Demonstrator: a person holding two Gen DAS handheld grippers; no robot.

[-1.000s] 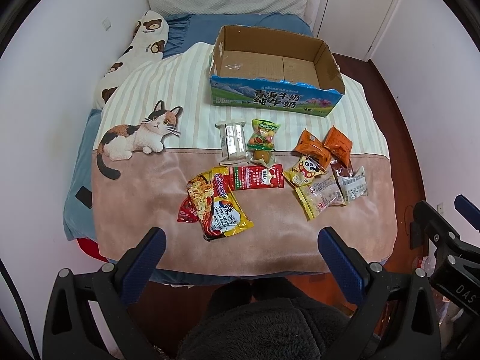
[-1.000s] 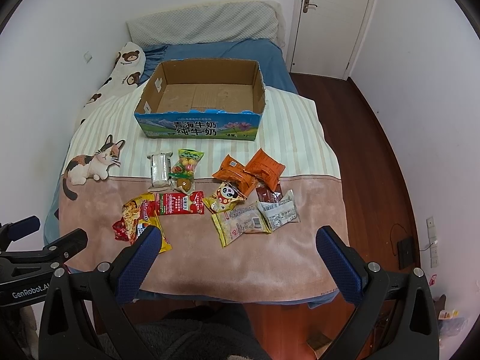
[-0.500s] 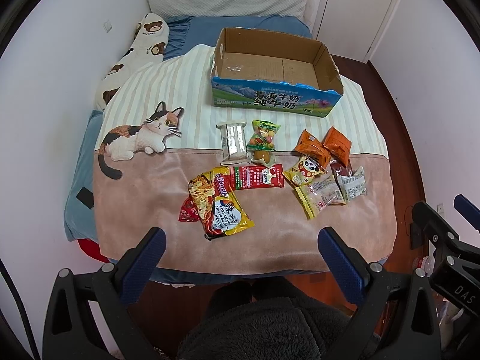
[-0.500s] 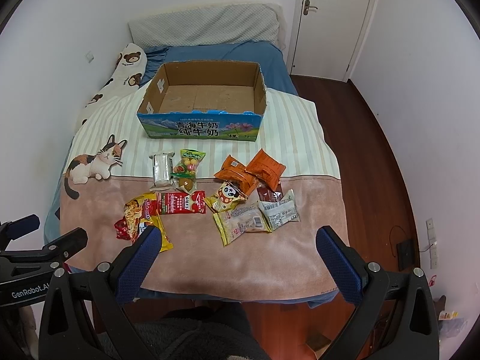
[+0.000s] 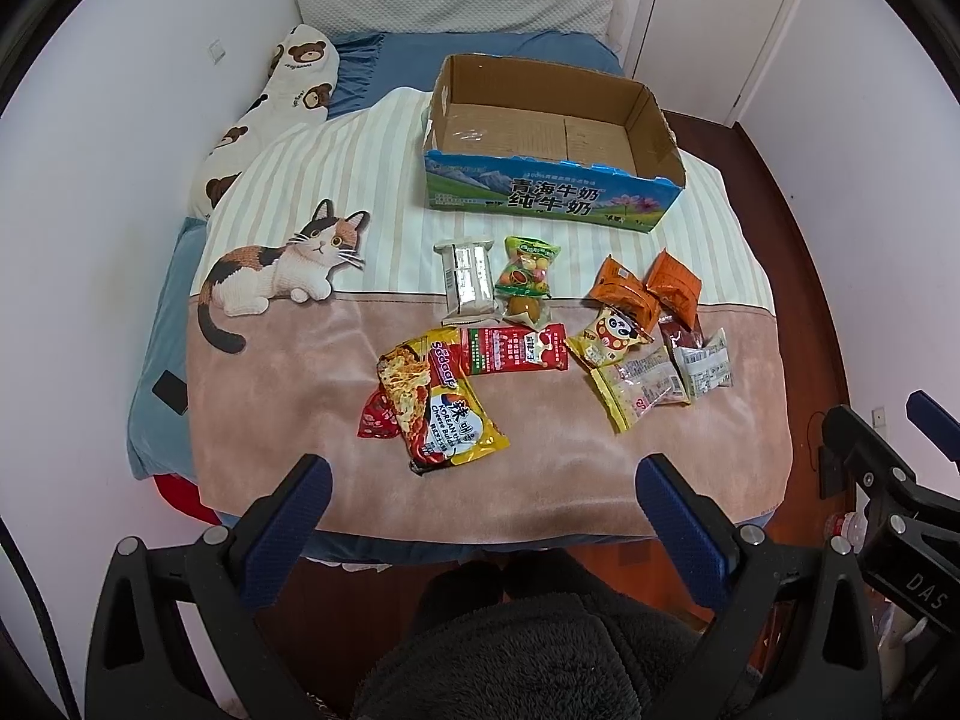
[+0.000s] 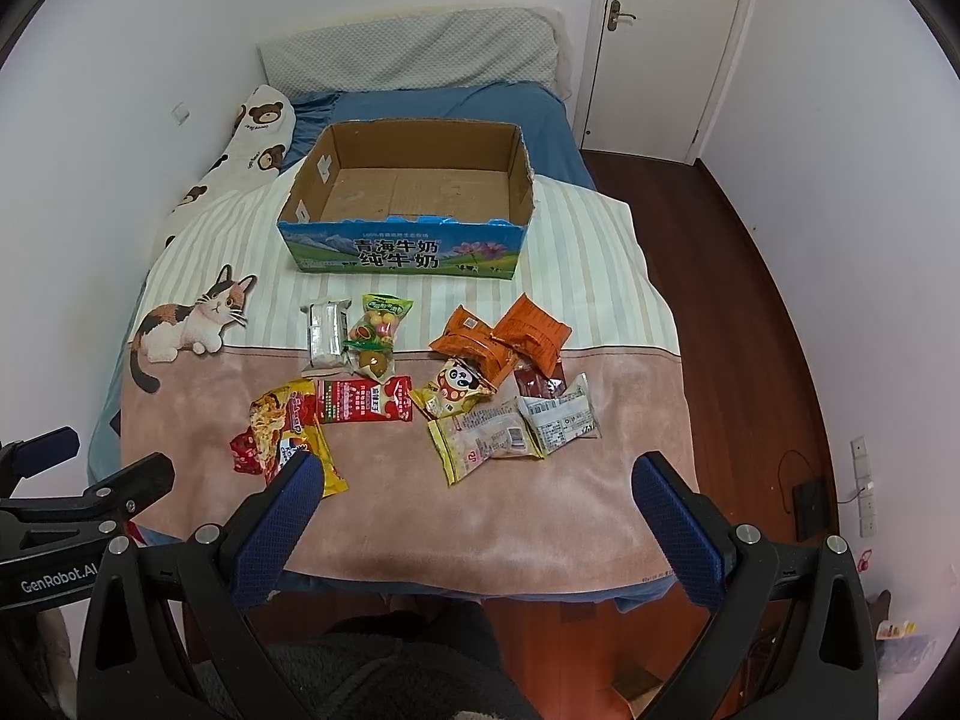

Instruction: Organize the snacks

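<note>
Several snack packets lie on the bed blanket: a yellow noodle packet [image 5: 441,405] [image 6: 294,432], a red packet [image 5: 515,349] [image 6: 364,399], a silver bar [image 5: 467,282] [image 6: 324,331], a green candy bag [image 5: 528,267] [image 6: 379,324], orange packets [image 5: 651,291] [image 6: 501,339], a panda packet [image 5: 612,333] [image 6: 459,387] and clear wrappers [image 5: 660,384] [image 6: 516,432]. An empty open cardboard box [image 5: 549,198] [image 6: 408,249] sits behind them. My left gripper [image 5: 480,507] and right gripper [image 6: 474,501] hover open above the bed's near edge, holding nothing.
A cat print [image 5: 282,267] marks the blanket's left side. A bear pillow [image 5: 276,102] and a grey pillow [image 6: 414,51] lie at the head. White walls close in on the left; wooden floor [image 6: 738,312] and a door [image 6: 660,42] lie to the right. A dark fleece sleeve [image 5: 528,660] shows below.
Both grippers have drifted slightly toward the bed; the snacks and box have not moved.
</note>
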